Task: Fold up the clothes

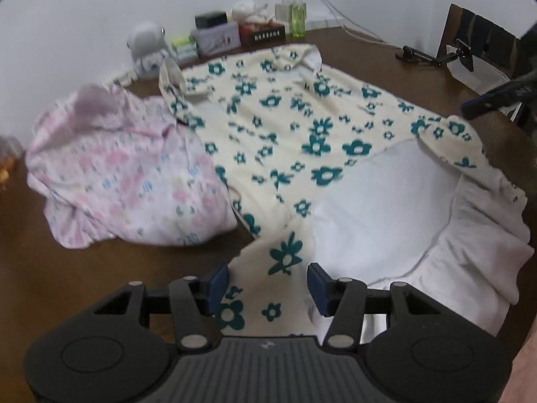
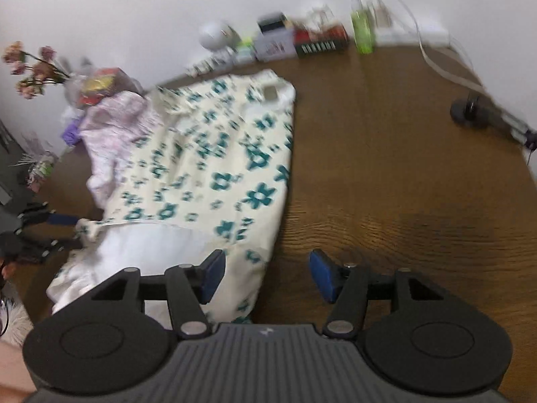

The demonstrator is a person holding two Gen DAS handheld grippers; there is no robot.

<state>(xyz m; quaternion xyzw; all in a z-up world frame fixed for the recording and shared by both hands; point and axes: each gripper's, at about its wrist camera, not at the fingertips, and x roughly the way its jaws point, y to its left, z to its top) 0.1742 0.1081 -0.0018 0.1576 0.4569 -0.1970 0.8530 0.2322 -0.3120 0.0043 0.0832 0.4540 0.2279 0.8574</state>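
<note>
- A plain white wall [image 1: 84, 6] backs the scene, and a dark brown wood-grain tabletop [image 2: 386, 154] fills most of both views.
- The largest thing on it is a cream garment with teal flowers [image 1: 285, 127], spread flat. Its white inner side [image 1: 376, 194] shows where the near edge is turned back. In the right wrist view its straight right edge runs from far to near, with bare wood beside it.
- A crumpled pink floral garment [image 1: 127, 174] lies at the cream one's left, touching it and partly under its edge.
- A row of small things stands along the wall: a white toy robot [image 1: 147, 47], a pale tin box [image 1: 218, 38] with a black box [image 1: 211, 19] on top, a tissue box [image 1: 265, 32] with white tissue bulging out, and a clear green bottle [image 1: 298, 20] – what it holds I cannot tell.
- White cables [image 1: 339, 16] trail from that row towards a small black stand [image 1: 412, 53] at the right.
- Dried pink flowers [image 2: 30, 67] stand at the far left of the right wrist view, beside a blurred red and yellow package [image 2: 100, 84].
- Left tongs [image 1: 268, 288]: apart and clamped on nothing – the cream garment's near hem lies between and below the blue pads [image 1: 218, 285], without either pressing on it.
- Right tongs [image 2: 266, 275]: also apart and empty, hovering over the garment's near right corner; one pad is over cloth, the other over bare wood.
- The right tongs' blue tip shows at the right edge of the left wrist view, just beyond the garment.
</note>
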